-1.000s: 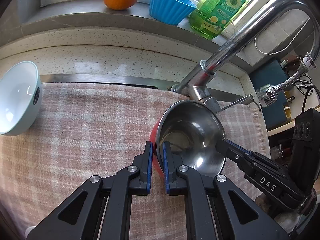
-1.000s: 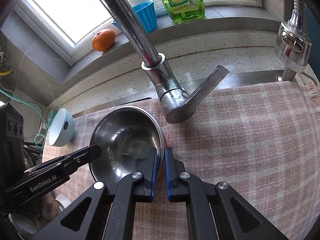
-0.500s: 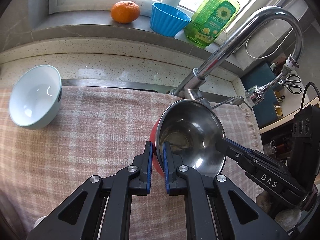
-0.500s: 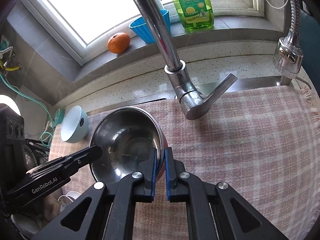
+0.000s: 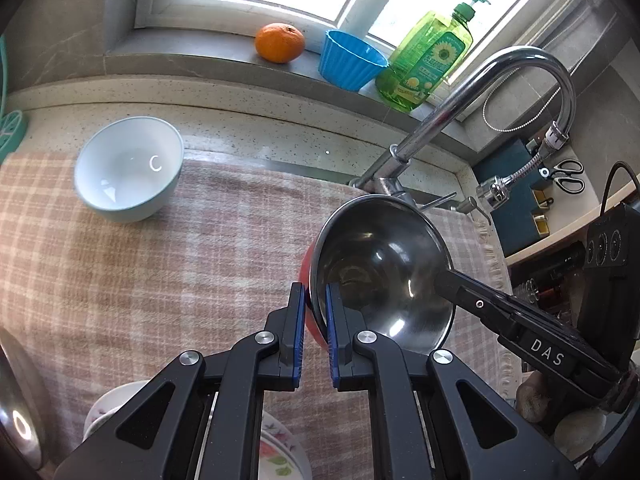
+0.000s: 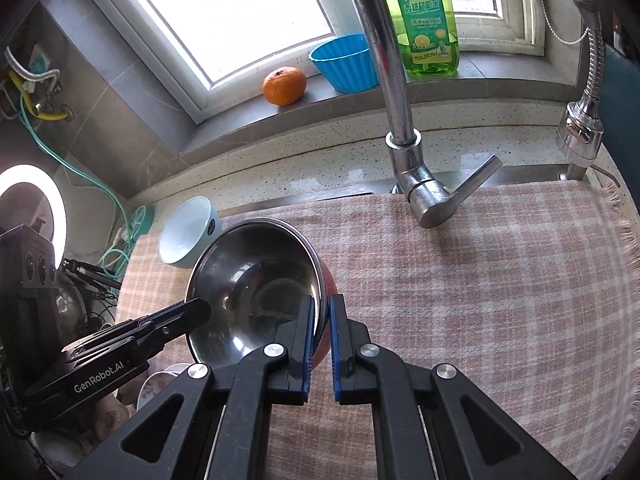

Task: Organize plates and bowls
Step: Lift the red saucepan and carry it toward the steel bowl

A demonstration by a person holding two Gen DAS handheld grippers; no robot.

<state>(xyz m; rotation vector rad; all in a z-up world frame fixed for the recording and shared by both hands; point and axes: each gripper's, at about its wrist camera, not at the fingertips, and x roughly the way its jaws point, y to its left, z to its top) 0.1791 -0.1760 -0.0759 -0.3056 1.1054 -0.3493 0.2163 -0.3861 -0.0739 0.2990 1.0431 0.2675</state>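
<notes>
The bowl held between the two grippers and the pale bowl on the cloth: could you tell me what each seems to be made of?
The held bowl looks like polished stainless steel inside, with mirror-like reflections, and has a glossy red outer coat. The pale bowl looks like glazed ceramic, smooth with sharp highlights, though hard plastic cannot be ruled out. The checked cloth looks like woven fabric.

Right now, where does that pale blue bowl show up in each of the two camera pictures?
Left wrist view: pale blue bowl sits upper left, on the checked cloth.
Right wrist view: it is left of centre, just behind the steel bowl.
Shared landmark: the orange on the windowsill.
</notes>
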